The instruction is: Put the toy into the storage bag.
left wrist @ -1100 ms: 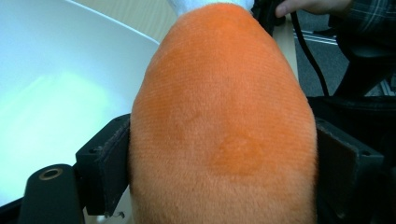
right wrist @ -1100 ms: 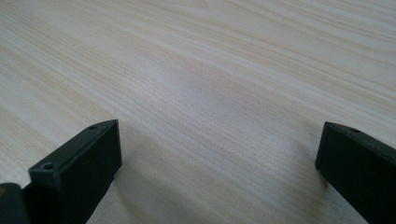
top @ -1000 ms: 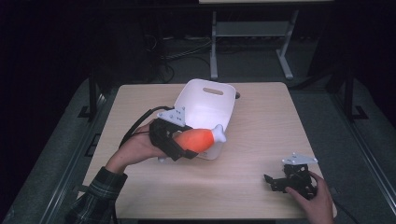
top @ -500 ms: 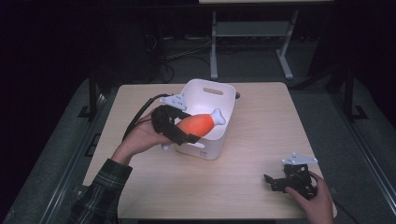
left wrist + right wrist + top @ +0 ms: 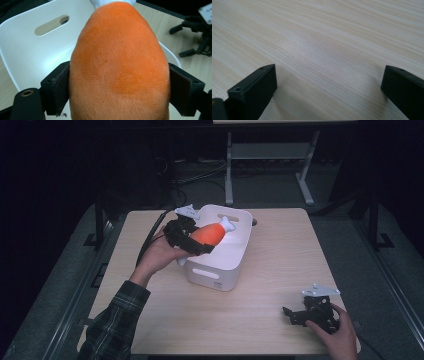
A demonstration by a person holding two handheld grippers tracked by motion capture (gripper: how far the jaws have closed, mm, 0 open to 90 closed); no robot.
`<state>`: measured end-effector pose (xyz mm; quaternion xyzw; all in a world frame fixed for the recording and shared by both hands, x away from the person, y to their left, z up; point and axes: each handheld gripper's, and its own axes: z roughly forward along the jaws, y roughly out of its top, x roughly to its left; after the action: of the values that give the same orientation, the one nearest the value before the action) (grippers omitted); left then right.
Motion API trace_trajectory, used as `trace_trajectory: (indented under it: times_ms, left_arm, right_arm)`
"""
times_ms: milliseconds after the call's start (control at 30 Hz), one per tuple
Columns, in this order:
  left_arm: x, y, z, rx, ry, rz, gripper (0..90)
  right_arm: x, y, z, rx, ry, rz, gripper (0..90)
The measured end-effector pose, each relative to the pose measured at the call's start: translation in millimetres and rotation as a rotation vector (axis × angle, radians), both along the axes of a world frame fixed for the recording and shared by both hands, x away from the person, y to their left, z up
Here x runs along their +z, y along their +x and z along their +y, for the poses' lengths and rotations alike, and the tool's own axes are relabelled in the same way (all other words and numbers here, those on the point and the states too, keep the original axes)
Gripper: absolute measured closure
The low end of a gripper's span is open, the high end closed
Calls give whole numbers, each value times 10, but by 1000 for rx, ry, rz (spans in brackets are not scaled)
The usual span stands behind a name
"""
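My left gripper (image 5: 194,241) is shut on an orange plush drumstick (image 5: 209,233) with a white bone end, held over the open top of a white bin (image 5: 220,270). In the left gripper view the orange plush drumstick (image 5: 117,65) bulges between the two black jaws, with the white bin (image 5: 30,50) and its handle slot beneath. My right gripper (image 5: 295,315) rests low over the wooden table (image 5: 280,265) near its front right corner. Its jaws stand wide apart in the right gripper view, my right gripper (image 5: 328,85) holding nothing above bare wood.
The light wooden table (image 5: 317,37) has dark floor around it. A metal stand (image 5: 265,155) and cables lie on the floor beyond the far edge. The right gripper (image 5: 197,37) appears far off in the left gripper view.
The left gripper has carried the drumstick up and away from me, from beside the bin's near left wall to above its opening. The right gripper has stayed put.
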<state>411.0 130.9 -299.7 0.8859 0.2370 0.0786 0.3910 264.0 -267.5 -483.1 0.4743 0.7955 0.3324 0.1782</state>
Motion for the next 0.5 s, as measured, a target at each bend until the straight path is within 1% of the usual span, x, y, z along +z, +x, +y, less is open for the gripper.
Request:
trace_trajectory:
  times_ms: [33, 67, 100, 133, 167, 200, 233, 267, 300, 333, 367, 400, 500]
  left_arm:
    - [-7, 20, -14, 9, 2, 3, 160]
    - [-12, 44, -22, 8, 12, 4, 160]
    - [-23, 86, -46, 20, 16, 9, 160]
    - [-23, 86, -46, 20, 16, 9, 160]
    - [-34, 124, -64, 49, 9, 10, 160]
    - [-34, 124, -64, 49, 9, 10, 160]
    - [-48, 171, -67, 68, 8, 13, 160]
    - [-48, 171, -67, 68, 8, 13, 160]
    - [-64, 194, -77, 89, 7, 15, 160]
    - [-73, 209, -80, 97, 11, 17, 160]
    - [-101, 248, -94, 117, 16, 22, 160]
    - [-101, 248, -94, 117, 16, 22, 160]
    - [-144, 300, -119, 140, 10, 30, 160]
  right_arm:
    - [0, 0, 0, 0, 0, 0, 0]
    - [0, -1, 1, 0, 2, 1, 0]
    - [0, -1, 1, 0, 2, 1, 0]
    - [0, -1, 1, 0, 2, 1, 0]
    - [-1, 0, 1, 0, 2, 0, 0]
    - [-1, 0, 1, 0, 2, 0, 0]
    - [-1, 3, -2, 3, 0, -4, 0]
    - [-1, 3, -2, 3, 0, -4, 0]
    - [-1, 3, -2, 3, -1, -5, 0]
    - [-2, 3, -1, 2, 0, -4, 0]
    - [-1, 2, -1, 2, 0, -2, 0]
    - [-1, 2, -1, 2, 0, -2, 0]
    - [-1, 2, 1, 0, 1, -2, 0]
